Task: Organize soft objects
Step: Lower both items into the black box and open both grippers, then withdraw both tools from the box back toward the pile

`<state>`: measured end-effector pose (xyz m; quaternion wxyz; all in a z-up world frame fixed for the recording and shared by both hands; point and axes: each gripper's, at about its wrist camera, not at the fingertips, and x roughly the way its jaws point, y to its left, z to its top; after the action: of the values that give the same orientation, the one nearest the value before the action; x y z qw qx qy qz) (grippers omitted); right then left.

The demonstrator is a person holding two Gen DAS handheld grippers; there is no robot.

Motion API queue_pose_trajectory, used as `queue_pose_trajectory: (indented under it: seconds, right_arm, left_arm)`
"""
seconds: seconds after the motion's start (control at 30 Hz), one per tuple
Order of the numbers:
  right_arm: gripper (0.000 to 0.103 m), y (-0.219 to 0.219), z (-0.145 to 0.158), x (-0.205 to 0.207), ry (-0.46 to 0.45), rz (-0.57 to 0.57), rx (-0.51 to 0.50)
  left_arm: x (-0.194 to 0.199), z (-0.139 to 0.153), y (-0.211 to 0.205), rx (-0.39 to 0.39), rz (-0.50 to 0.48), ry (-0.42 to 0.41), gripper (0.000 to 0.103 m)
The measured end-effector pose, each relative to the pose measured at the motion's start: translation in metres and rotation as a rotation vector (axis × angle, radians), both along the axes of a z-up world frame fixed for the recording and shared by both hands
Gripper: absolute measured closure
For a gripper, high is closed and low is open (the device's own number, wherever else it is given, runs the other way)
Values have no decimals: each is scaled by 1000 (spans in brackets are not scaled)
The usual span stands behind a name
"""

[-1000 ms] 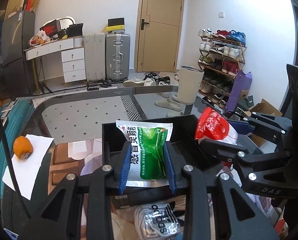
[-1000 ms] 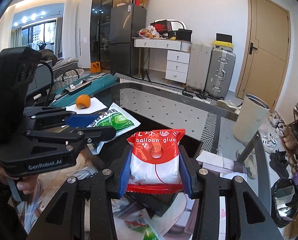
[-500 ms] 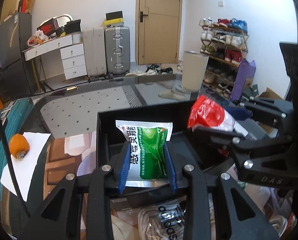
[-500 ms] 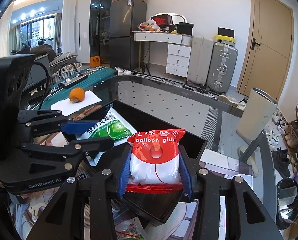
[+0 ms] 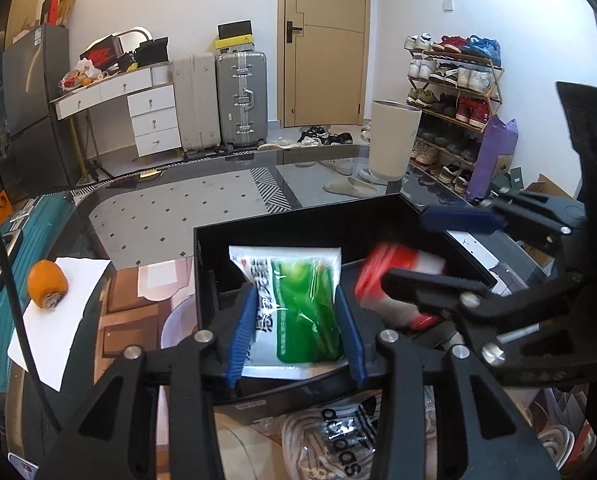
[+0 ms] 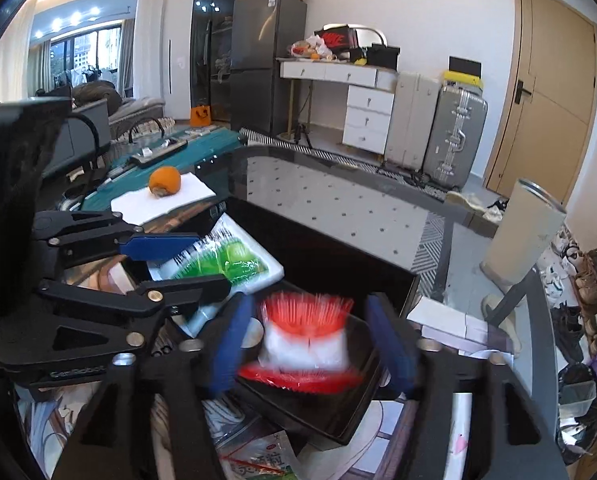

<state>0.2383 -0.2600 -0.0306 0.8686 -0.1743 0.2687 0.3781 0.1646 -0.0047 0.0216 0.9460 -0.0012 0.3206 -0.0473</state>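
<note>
Landmark: the open black rectangular box (image 5: pixel 298 232) on the dark glass-topped desk (image 5: pixel 170 208).

Left gripper (image 5: pixel 294 332) pinches the green-and-white plastic sachet (image 5: pixel 298 300) between its blue-padded fingers (image 5: pixel 240 336), sachet upright, over the near part of the box. From the right wrist view the same sachet (image 6: pixel 222 264) sits over the box's left side, left gripper (image 6: pixel 186 264) clamped on it.

Right gripper (image 6: pixel 310 344) is spread wide, blue pads (image 6: pixel 390 344) clear of both sides of the red-and-white soft plastic packet (image 6: pixel 306 340). Packet is motion-blurred (no contact visible with either pad), over the box's near interior, above its glossy black floor (image 6: pixel 338 400). In the left wrist view the packet (image 5: pixel 398 280) shows blurred inside the box's right half, between the right gripper's fingers (image 5: pixel 430 284); right gripper (image 5: pixel 418 252) is above the box's right wall.

Left of the box: an orange fruit (image 5: pixel 47 283) on a white paper sheet (image 5: pixel 54 320), well apart from the box. In front of the box, under the glass, a clear bag with black lettering (image 5: pixel 338 432). Beyond the box, on the floor, a beige cylindrical bin (image 5: pixel 392 140).
</note>
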Motion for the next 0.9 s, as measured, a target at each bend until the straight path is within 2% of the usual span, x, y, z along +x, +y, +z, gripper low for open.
queue_pose_trajectory:
  seconds: [0.03, 0.17, 0.23, 0.27, 0.3, 0.4, 0.67, 0.9]
  right_arm:
    - [36, -4, 4, -3, -16, -5, 13]
    - [19, -19, 14, -12, -46, -30, 18]
    - [14, -28, 18, -18, -41, -43, 31]
    - [9, -34, 20, -21, -29, -50, 38]
    - [4, -39, 20, -23, -16, -55, 44]
    - [1, -54, 24, -37, -3, -83, 67]
    - [1, -87, 23, -72, -10, -145, 80]
    - [1, -101, 12, -99, 0, -156, 72]
  left_arm:
    - [-1, 1, 0, -1, -1, 0, 45]
    - [-11, 4, 3, -32, -8, -6, 25]
    - [-18, 8, 3, -48, -13, -12, 14]
    - [-23, 11, 3, -53, -13, -16, 2]
    - [-27, 13, 3, -45, 3, -20, 0]
    - [-40, 18, 5, -37, 26, -45, 0]
    - [-73, 18, 15, -20, 38, -62, 0]
    - [-97, 13, 13, 0, 35, -72, 0]
